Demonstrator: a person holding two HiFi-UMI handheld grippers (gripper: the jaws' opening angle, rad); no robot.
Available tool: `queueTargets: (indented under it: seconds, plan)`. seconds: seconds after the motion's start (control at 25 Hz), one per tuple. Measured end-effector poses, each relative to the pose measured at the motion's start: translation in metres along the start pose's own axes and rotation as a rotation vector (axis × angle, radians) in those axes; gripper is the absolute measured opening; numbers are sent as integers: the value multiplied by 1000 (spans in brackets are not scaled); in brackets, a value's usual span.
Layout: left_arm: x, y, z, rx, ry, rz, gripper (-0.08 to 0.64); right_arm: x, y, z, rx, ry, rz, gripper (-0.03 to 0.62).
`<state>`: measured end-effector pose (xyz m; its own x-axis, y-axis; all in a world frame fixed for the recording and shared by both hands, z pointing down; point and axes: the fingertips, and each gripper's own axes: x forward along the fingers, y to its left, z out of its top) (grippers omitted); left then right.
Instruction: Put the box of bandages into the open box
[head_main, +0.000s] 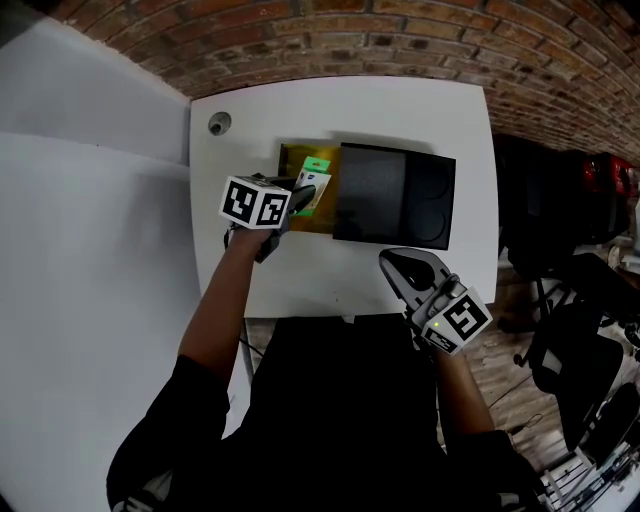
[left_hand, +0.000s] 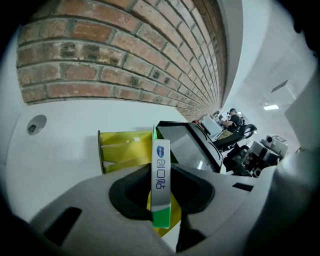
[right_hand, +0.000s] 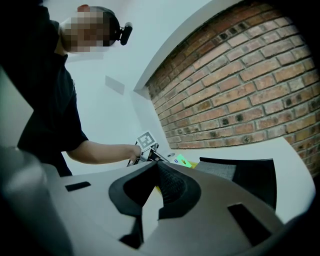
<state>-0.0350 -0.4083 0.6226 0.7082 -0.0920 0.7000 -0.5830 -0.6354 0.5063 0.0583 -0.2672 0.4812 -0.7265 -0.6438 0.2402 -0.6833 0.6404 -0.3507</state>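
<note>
My left gripper (left_hand: 161, 192) grips the box of bandages (left_hand: 160, 162) across its flat faces above the yellow open box (left_hand: 120, 146) by the table's (head_main: 420, 110) far edge, a light, crushable carton I judge, while my right gripper (right_hand: 152, 172) hangs closed, empty, near the front edge.

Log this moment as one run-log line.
left hand-held gripper: shut on green-and-white bandage box | position: over yellow open cardboard box | right hand-held gripper: shut, empty
</note>
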Motion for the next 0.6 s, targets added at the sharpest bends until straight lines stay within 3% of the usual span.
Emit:
queueTargets:
  seconds: [0.24, 0.6]
  plan:
    - [12, 0, -4, -28, 54, 39, 98, 1, -1, -2, 7, 0, 2, 6]
    - [25, -3, -11, -49, 110, 33, 98, 2, 0, -3, 11, -1, 7, 6]
